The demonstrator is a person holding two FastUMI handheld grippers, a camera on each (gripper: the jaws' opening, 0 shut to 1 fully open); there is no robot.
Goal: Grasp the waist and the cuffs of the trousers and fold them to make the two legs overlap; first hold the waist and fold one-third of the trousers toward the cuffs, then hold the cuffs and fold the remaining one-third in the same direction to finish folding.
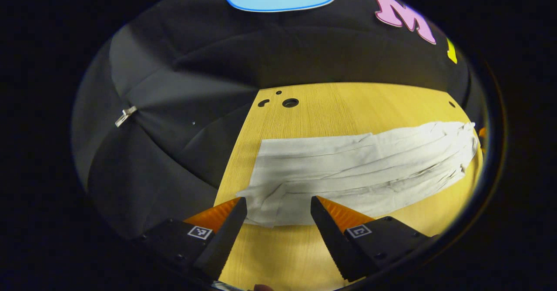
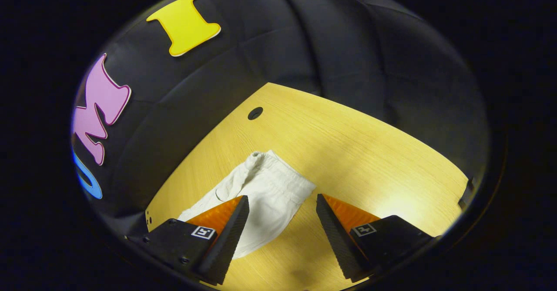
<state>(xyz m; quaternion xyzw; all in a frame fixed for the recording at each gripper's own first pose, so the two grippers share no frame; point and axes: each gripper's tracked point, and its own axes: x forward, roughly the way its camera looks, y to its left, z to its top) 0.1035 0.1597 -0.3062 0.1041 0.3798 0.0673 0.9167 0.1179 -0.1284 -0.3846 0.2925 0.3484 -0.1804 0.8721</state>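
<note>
Left gripper view shows the left tongs (image 1: 278,206) wide open, empty, just before the trousers (image 1: 357,169) on the table (image 1: 348,104); right tongs (image 2: 282,204) likewise gape near the waist, so both should pinch both layers squarely.

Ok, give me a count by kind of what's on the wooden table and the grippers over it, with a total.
White trousers: 1
Grippers, both open above the table: 2, the left gripper and the right gripper
Total: 3
</note>
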